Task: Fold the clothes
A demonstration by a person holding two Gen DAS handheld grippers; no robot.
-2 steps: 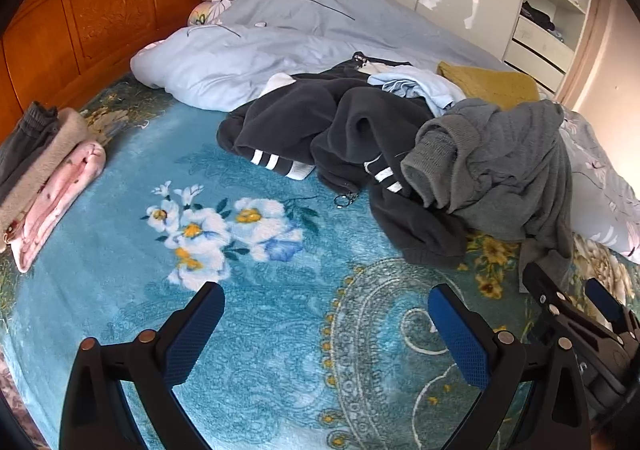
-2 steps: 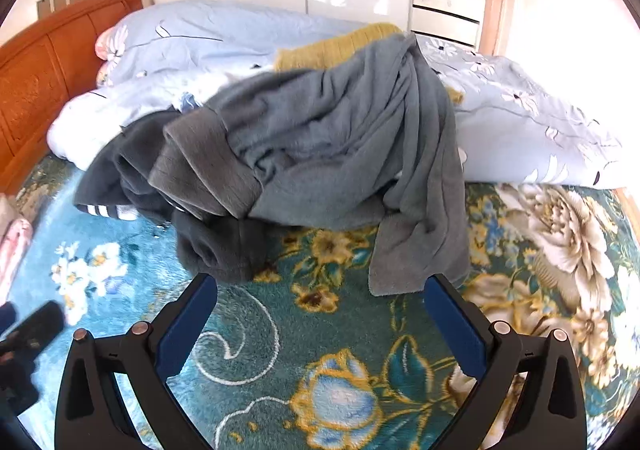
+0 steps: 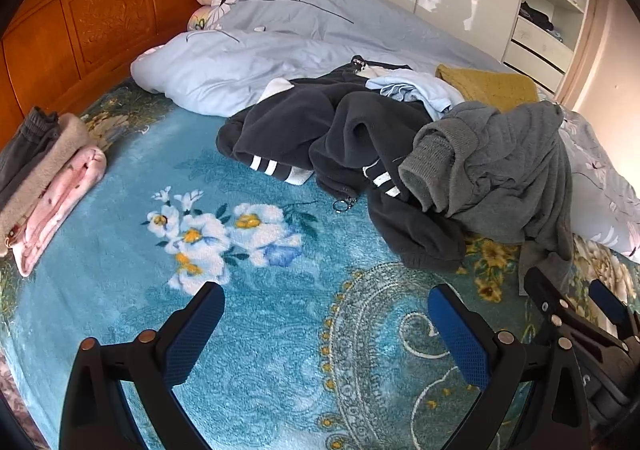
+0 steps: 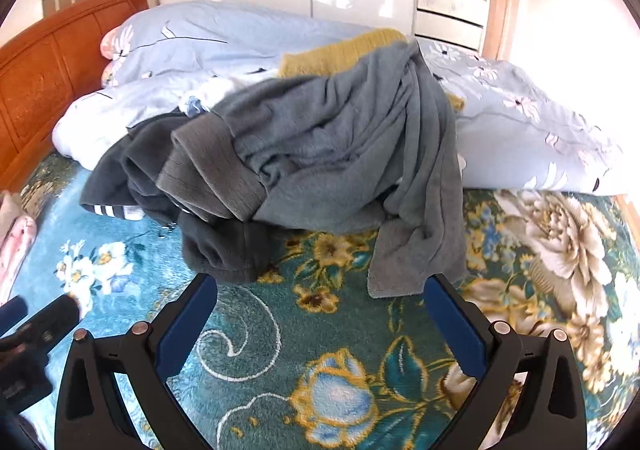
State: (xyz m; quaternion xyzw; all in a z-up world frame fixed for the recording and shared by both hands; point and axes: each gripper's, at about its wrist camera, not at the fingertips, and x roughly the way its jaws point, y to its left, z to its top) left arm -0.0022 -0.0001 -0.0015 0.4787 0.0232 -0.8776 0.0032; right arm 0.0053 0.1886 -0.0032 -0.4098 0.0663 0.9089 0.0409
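A heap of unfolded clothes lies on the bed's teal floral blanket [image 3: 248, 330]. A grey sweater [image 4: 340, 146] lies on top, over a dark jacket with white stripes [image 3: 320, 138], a light blue garment [image 3: 412, 88] and a mustard garment [image 3: 492, 86]. My left gripper [image 3: 326, 298] is open and empty above bare blanket, short of the heap. My right gripper [image 4: 320, 290] is open and empty, just before the grey sweater's hanging hem [image 4: 400, 274]. The right gripper also shows in the left wrist view [image 3: 576, 298], and the left gripper in the right wrist view [image 4: 44, 314].
A stack of folded clothes [image 3: 44, 178] sits at the bed's left edge. A pale blue duvet [image 3: 280, 34] is bunched behind the heap. The wooden headboard [image 3: 92, 18] is at the left; a white wardrobe with open shelves [image 3: 552, 2] stands at the far right.
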